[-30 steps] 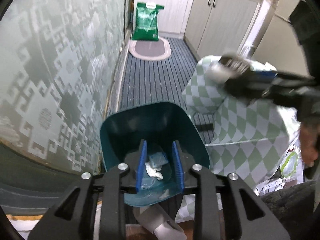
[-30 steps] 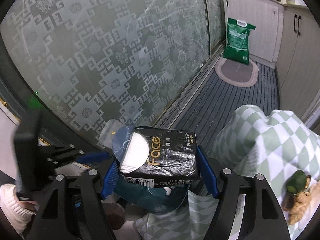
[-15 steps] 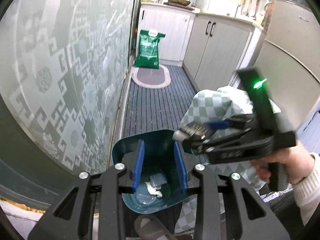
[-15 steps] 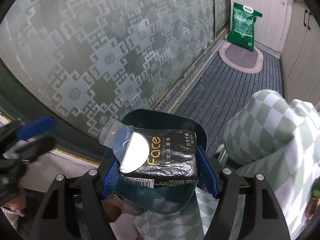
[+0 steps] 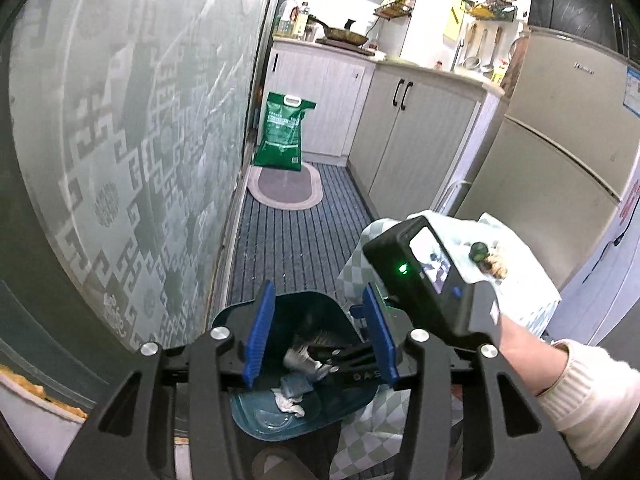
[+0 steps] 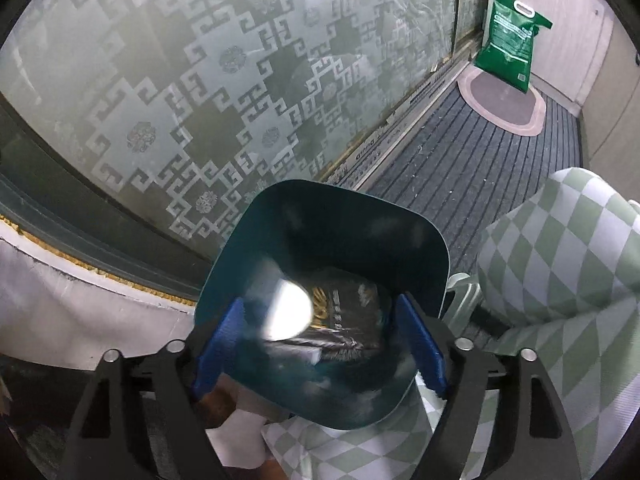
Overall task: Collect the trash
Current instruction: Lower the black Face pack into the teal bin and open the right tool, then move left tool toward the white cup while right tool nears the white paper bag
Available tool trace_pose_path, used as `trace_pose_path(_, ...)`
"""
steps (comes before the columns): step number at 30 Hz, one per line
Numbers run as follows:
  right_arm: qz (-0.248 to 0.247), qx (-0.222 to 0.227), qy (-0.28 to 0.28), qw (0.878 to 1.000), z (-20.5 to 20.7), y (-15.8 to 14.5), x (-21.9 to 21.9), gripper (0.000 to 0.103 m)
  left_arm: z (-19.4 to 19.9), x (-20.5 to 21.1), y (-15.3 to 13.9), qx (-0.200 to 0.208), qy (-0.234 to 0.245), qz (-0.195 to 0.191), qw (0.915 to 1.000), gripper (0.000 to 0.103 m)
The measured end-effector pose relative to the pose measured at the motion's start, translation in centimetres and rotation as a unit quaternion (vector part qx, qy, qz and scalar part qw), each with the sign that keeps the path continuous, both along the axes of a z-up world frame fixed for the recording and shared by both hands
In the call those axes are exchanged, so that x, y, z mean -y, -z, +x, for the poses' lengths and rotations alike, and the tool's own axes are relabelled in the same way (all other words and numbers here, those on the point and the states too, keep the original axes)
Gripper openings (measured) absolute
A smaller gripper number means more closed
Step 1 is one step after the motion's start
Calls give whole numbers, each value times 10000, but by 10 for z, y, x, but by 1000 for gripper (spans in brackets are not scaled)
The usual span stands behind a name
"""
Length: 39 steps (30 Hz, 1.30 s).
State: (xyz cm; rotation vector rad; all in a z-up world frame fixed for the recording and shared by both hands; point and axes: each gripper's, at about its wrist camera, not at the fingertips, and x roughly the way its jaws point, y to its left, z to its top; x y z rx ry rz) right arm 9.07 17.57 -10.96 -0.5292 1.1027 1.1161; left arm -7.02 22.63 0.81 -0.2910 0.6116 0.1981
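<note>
Jaws of the right gripper [image 6: 320, 344] are opening, and the black tissue pack [image 6: 344, 320] has dropped clear of the pads into the teal bin [image 6: 432, 248]. Best to finish spreading before lifting straight out, so nothing snags the rim. Left gripper [image 5: 320, 336], empty and opening too, hovers above. Beyond lie the checked cloth [image 6: 560, 248] and the green bag [image 6: 512, 40].

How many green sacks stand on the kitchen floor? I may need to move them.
1: a green printed sack stands upright behind the oval mat, against the white cabinets; others may be hidden.
</note>
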Motion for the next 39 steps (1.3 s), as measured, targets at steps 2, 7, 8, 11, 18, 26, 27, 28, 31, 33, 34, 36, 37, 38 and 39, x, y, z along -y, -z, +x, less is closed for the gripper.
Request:
trace_pose_path(2,119,78,42,9999,1,-7,2,82,-2,1,-3,45,10,0,10000,50)
trace_pose_path(7,759,374,377,9957,16,-45,20,81,-2,5,-7,81,63,8,9999,50)
trace_pose_path(8,894,435,447,9940,19,-53,26,79,-2,5,-7,86,76,4,9999,50)
trace_pose_path(11,1310,577,676,9874,29,-79,45,76,1,11,-9,86,133,9,9999,49)
trace_pose_path(18,1760,855,1208,9732,58,-119,99,72,21,39,-11,62,399,24,9992,45)
trace_pose_path(26,1772,979,1688,9646,82,-133,167,69,55,85,-5,-35,888,-4,9960,33)
trace_pose_path(27,1773,985,1744,9636,85,-135,176,69,61,93,-2,-67,989,-48,9951,29)
trace_pose_path(28,1769,1001,1806,9623,88,-136,186,69,67,101,-1,-100,1098,-89,9939,26)
trace_pose_path(31,1733,1033,1978,9592,96,-139,214,67,85,131,8,-284,1463,-100,9888,26)
trace_pose_path(33,1690,1041,2056,9583,99,-139,229,65,97,156,14,-413,1771,-22,9833,25)
trace_pose_path(34,1651,1040,2096,9581,101,-137,238,63,101,163,16,-447,1869,-17,9814,24)
trace_pose_path(36,1603,1035,2150,9578,104,-134,253,62,111,182,23,-545,2074,2,9767,23)
trace_pose_path(37,1577,1032,2171,9578,106,-133,259,61,116,190,27,-584,2124,43,9754,22)
trace_pose_path(38,1545,1025,2201,9577,107,-131,267,61,121,195,30,-626,2166,83,9742,22)
trace_pose_path(39,1528,1007,2236,9574,109,-130,276,60,127,202,33,-680,2204,119,9730,22)
